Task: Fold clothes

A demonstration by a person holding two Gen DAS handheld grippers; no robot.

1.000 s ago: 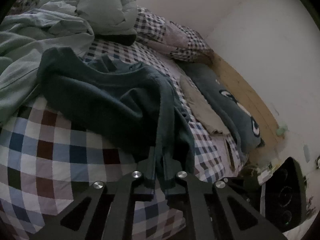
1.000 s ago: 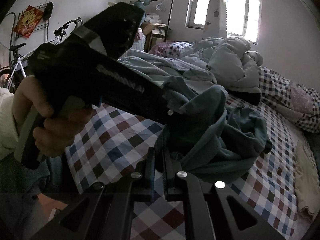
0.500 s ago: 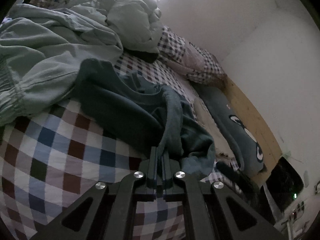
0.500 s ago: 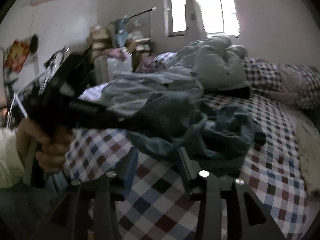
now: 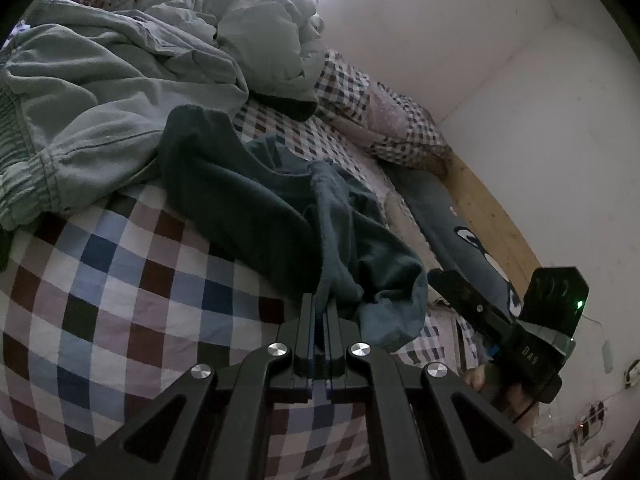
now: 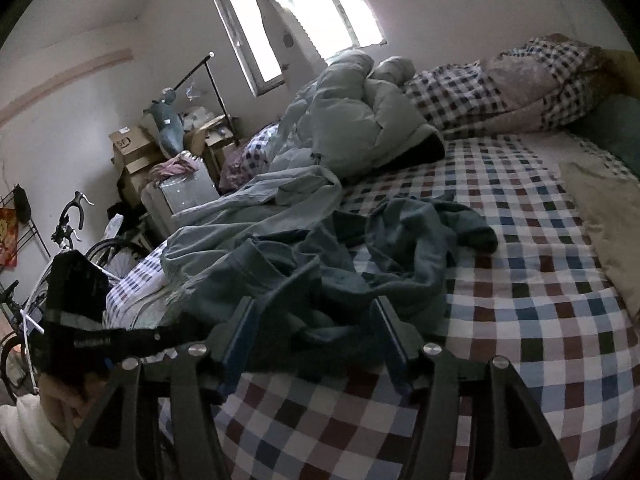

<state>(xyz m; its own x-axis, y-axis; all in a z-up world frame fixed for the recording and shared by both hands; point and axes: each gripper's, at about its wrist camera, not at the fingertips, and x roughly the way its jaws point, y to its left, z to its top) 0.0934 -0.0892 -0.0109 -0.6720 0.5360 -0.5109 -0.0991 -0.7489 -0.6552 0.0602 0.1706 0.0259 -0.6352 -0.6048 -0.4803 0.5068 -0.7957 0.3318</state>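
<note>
A dark teal garment (image 5: 248,200) lies crumpled on the checked bedsheet (image 5: 104,280). My left gripper (image 5: 320,304) is shut on a fold of it at its near edge. In the right wrist view the same garment (image 6: 380,256) is bunched in the middle of the bed. My right gripper (image 6: 316,316) is open, its jaws wide apart over the garment's near edge, holding nothing. The right gripper also shows in the left wrist view (image 5: 440,284), and the left gripper shows in the right wrist view (image 6: 192,328) reaching in from the left.
Pale green clothes (image 5: 100,92) and a rumpled duvet (image 6: 360,120) lie at the bed's far side. Checked pillows (image 6: 500,84), a beige cloth (image 6: 608,216) and a blue plush (image 5: 460,232) lie towards the headboard. Boxes (image 6: 132,152) and a bicycle (image 6: 68,232) stand beside the bed.
My right gripper has let go of the garment, opened wide and drawn back and down. The garment has dropped onto the bed. My left gripper stays shut on its fold.
</note>
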